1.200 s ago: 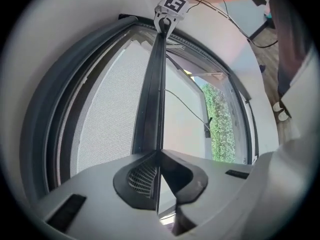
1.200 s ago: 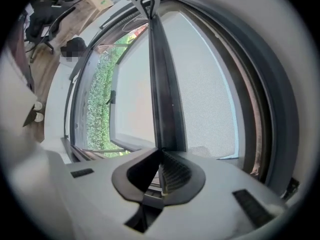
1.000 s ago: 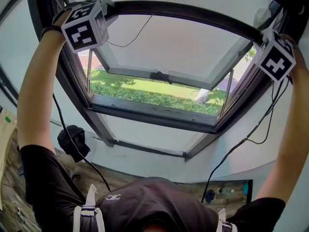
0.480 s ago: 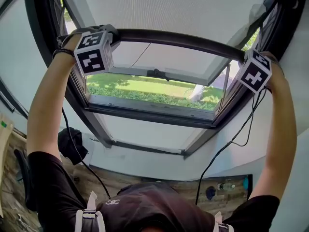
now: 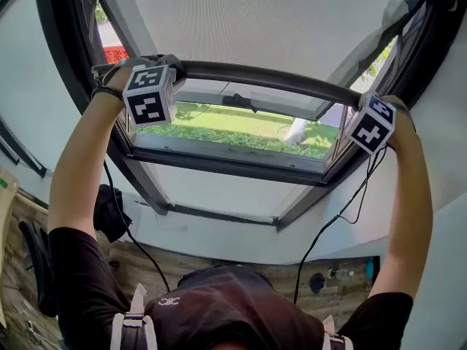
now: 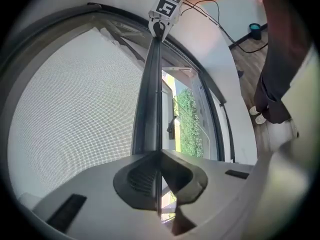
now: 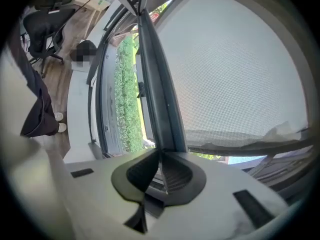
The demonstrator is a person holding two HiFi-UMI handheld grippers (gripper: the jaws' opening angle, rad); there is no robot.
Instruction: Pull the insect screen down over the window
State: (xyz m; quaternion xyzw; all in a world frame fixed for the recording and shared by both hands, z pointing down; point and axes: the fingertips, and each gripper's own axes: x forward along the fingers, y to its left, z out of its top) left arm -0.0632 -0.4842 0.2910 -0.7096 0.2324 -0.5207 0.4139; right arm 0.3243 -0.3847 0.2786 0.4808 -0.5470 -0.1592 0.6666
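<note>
The dark curved pull bar (image 5: 270, 77) sits lower than before, the left tool (image 5: 174, 65) and right tool (image 5: 363, 102) with it. The grey mesh insect screen (image 5: 255, 20) covers more of the window (image 5: 226, 162).

Head view: wide, from above the chest (image 5: 233, 305), facing the window (image 5: 226, 168). Left gripper view: close behind its jaws, looks along the bar (image 6: 150, 94) to the right gripper (image 6: 161, 28). Right gripper view: same, opposite way, to the left gripper (image 7: 134, 1). All share bar and mesh (image 5: 255, 20).
</note>
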